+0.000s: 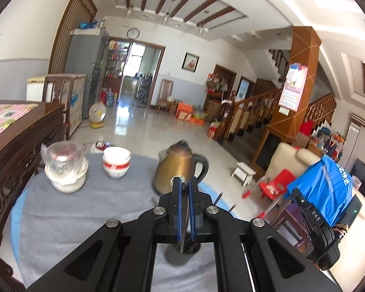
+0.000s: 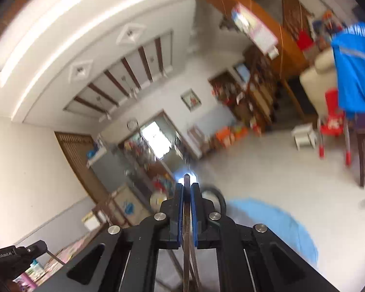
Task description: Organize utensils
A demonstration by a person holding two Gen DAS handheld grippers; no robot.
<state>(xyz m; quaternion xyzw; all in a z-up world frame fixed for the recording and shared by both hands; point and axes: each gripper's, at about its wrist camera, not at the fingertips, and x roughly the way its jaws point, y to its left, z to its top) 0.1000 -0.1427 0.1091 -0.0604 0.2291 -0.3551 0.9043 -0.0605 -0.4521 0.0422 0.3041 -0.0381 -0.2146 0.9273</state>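
In the left wrist view my left gripper [image 1: 185, 182] is shut on a thin flat metal utensil [image 1: 184, 219] that runs down between the blue pads. Its lower end is at a dark round holder [image 1: 182, 258] on the grey cloth. In the blurred, tilted right wrist view my right gripper [image 2: 187, 187] is shut on a slim metal utensil [image 2: 187, 219], whose tip pokes just past the pads. That gripper points out level into the room, above the table [image 2: 267, 216]. The right gripper's black body [image 1: 314, 221] shows at the right of the left wrist view.
On the round table [image 1: 60, 209] with its grey cloth stand a brass kettle [image 1: 177, 168], stacked white bowls [image 1: 116, 163] and a glass jar on a white bowl [image 1: 65, 168]. A dark wooden sideboard [image 1: 19, 141] stands at left. A red chair [image 1: 275, 185] and sofa are at right.
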